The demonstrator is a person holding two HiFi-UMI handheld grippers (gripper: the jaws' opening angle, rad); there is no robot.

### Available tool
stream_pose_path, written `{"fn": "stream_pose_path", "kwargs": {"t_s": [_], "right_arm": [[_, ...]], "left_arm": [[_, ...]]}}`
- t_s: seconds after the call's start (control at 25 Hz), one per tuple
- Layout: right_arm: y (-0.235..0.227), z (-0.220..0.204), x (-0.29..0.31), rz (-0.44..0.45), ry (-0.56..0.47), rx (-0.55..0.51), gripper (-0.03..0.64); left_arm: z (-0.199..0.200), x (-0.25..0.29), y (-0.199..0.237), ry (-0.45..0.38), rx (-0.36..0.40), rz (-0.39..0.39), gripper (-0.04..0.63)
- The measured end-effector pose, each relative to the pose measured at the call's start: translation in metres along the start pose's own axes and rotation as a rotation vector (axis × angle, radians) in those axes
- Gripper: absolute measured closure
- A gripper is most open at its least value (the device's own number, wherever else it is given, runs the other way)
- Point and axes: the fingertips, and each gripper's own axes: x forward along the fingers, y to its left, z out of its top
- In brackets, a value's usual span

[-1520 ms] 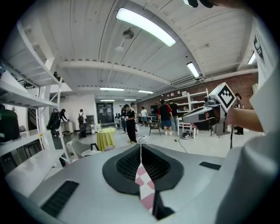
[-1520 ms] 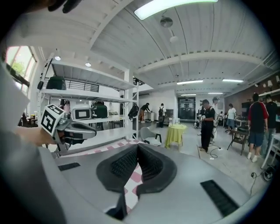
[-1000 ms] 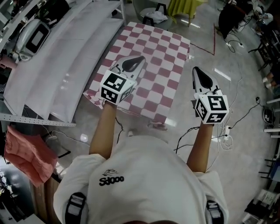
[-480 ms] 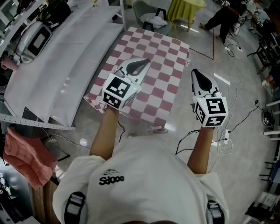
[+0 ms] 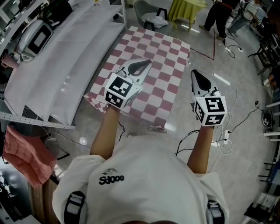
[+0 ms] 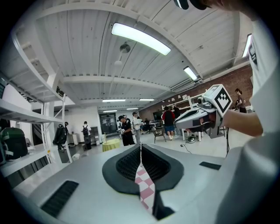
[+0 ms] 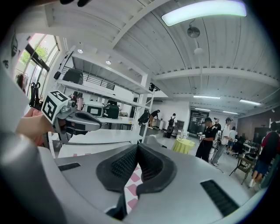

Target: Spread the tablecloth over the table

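Floor, pale and glossy, fills the right of the scene, and long white shelving runs down the left. Between them the tablecloth, checked pink and white, lies over the bench and hides it. Its far edge is near a chair and its near edge droops toward me.

My left tongs hang over the near left part of the cloth. Their pads are pressed together on a narrow strip of the checked fabric, which runs up into the seam between them. My right tongs sit just beside the cloth's right edge, over the floor as seen from my head. They are closed as well, and checked cloth shows in the slot just under the point where the pads meet.

At the near left a crumpled pink cloth hangs by the shelving. Thin cables trail on the floor at the near right, and a yellow-green covered table stands at the far end.
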Motion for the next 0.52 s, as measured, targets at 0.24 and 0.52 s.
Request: {"fn": "stream_pose_path", "kwargs": {"t_s": [0.24,0.52], "right_arm": [[-0.0008,-0.0024,0.0001,-0.002,0.011,0.001,0.594],[-0.0003,-0.0088,-0.0039,0.002,0.021,0.004,0.594]], "left_arm": [[-0.0046,0.0008,-0.0028,0.010,-0.006,-0.007,0.561],[-0.0067,0.0008,-0.0092,0.015,-0.011,-0.013,0.561]]}}
